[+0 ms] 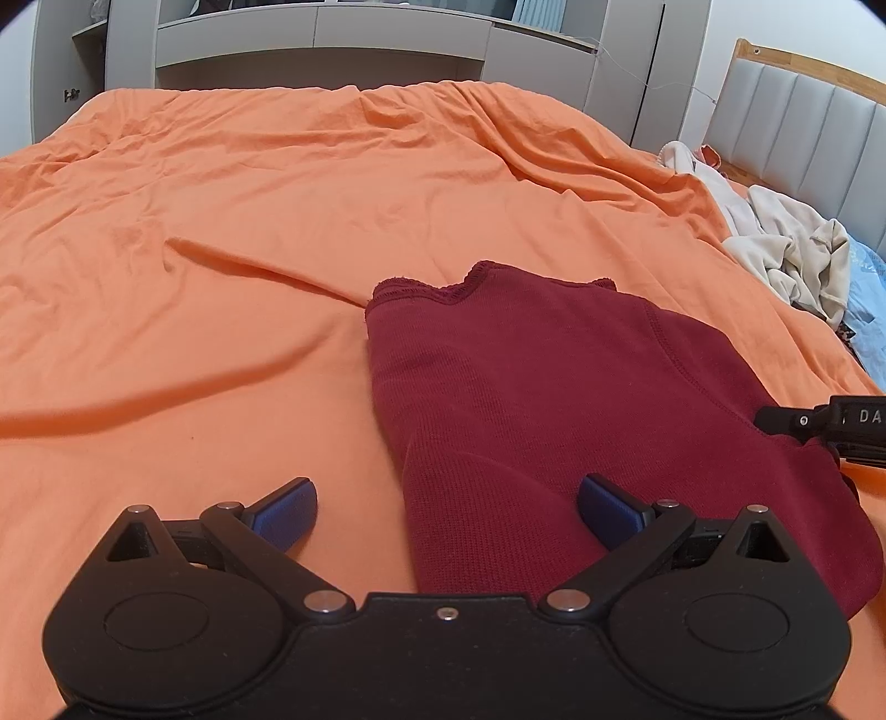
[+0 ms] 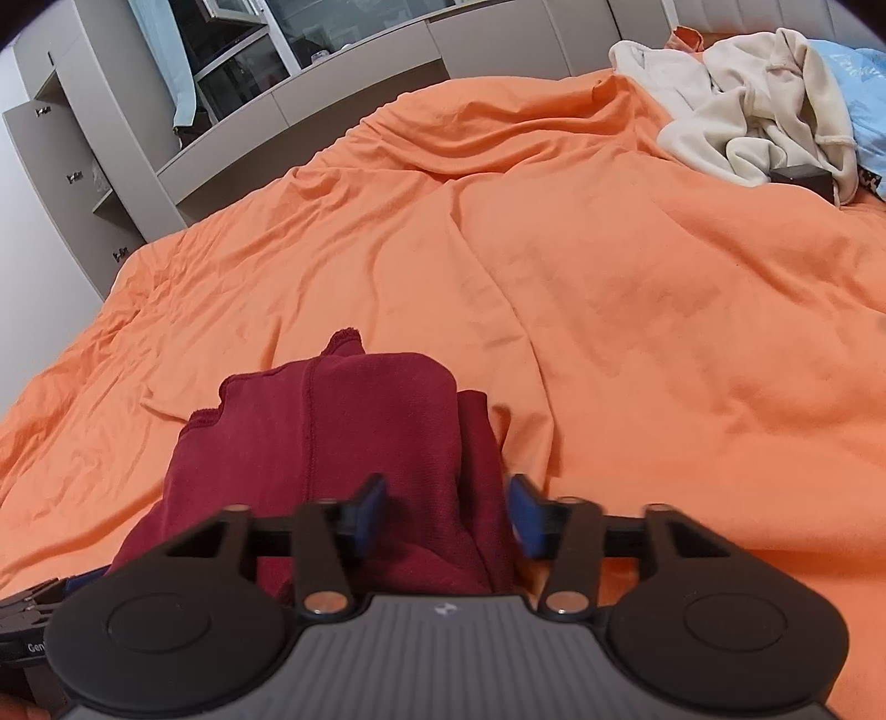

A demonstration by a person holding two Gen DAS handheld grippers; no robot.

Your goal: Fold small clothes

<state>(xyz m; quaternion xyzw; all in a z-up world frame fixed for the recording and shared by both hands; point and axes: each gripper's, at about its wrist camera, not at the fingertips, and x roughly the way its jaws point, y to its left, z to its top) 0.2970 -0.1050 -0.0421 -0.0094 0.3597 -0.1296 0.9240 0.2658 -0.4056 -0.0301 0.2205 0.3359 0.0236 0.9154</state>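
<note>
Maroon garment (image 1: 554, 399) folded on orange bedsheet (image 1: 221, 221); left gripper (image 1: 446, 512) wide open, right gripper (image 2: 448, 518) half-open, neither gripping.

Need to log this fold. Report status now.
Left gripper open over the shirt edge. Right gripper open, shirt between pads, not pinched. Shirt folded on the bed. Nothing in the way.

Pretty even indoor light in both wrist views, bright enough, no glare to speak of. Soft shadows sit in the creases of the orange sheet (image 1: 277, 221) and under the near edge of the red garment (image 1: 526, 399). Heavy fisheye bend: the far cabinets (image 1: 332, 44) curve, and the corners go black. The right gripper (image 2: 451, 515) looks a bit smeared; everything else is sharp.
</note>
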